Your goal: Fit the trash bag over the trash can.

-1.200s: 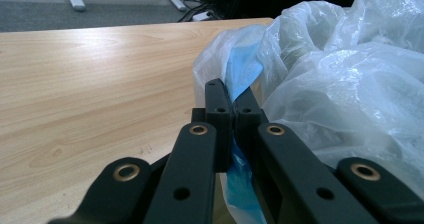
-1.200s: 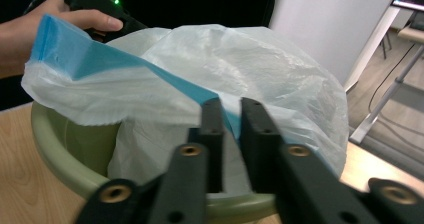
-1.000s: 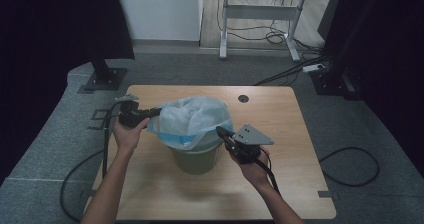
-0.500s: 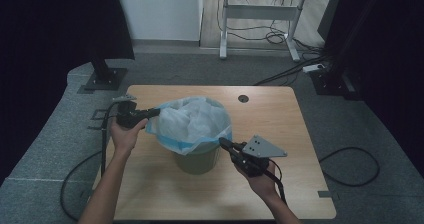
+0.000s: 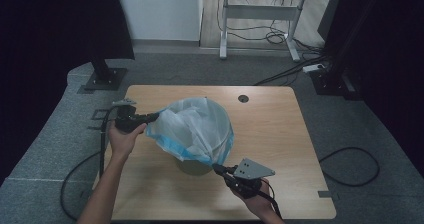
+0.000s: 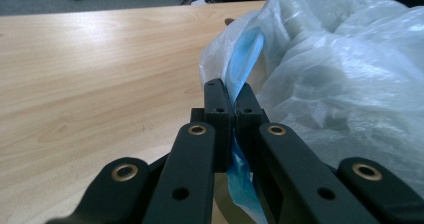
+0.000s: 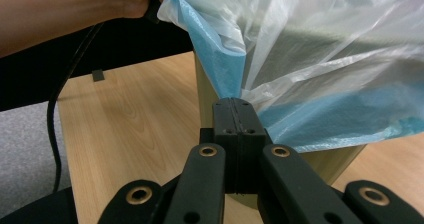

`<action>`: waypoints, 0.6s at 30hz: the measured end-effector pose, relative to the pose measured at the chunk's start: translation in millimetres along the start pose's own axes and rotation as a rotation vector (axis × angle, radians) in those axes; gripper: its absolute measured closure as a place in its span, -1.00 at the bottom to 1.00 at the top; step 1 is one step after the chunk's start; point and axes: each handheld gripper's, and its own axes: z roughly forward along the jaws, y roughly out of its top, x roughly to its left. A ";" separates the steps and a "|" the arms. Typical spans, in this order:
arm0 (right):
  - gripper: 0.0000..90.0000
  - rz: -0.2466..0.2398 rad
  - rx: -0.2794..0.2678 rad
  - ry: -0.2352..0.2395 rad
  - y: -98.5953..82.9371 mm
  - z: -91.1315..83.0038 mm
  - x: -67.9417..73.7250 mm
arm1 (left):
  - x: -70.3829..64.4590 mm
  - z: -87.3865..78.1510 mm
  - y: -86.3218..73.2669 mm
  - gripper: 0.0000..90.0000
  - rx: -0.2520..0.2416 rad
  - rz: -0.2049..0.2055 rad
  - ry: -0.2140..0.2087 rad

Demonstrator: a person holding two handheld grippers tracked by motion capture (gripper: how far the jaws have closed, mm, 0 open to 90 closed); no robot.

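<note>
Both grippers, left (image 5: 150,117) and right (image 5: 218,168), clamp the bag (image 5: 192,126) hem; overstretching could tear it or tip the bin (image 5: 192,165).

Wooden table (image 5: 280,129), distant white desk (image 5: 260,14)

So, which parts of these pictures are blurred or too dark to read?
High view: sides almost black, table evenly lit. Left gripper view: bag soft, jaws sharp. Right gripper view: left hand blurred, bag's blue hem near the jaws clear.
</note>
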 end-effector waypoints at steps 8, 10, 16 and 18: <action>0.99 0.018 0.047 -0.006 -16.0 11.7 -6.5 | -0.9 4.7 -3.9 0.95 0.053 0.020 0.015; 0.99 0.031 0.066 -0.006 -21.1 14.8 -10.7 | -0.5 5.2 -4.0 0.95 0.056 0.021 0.014; 0.98 0.056 0.126 -0.004 -35.6 26.8 -20.7 | -0.3 10.3 -10.4 0.95 0.061 0.007 0.005; 0.99 0.057 0.139 -0.011 -40.2 30.7 -23.0 | 0.8 11.9 -14.4 0.95 0.063 -0.003 0.002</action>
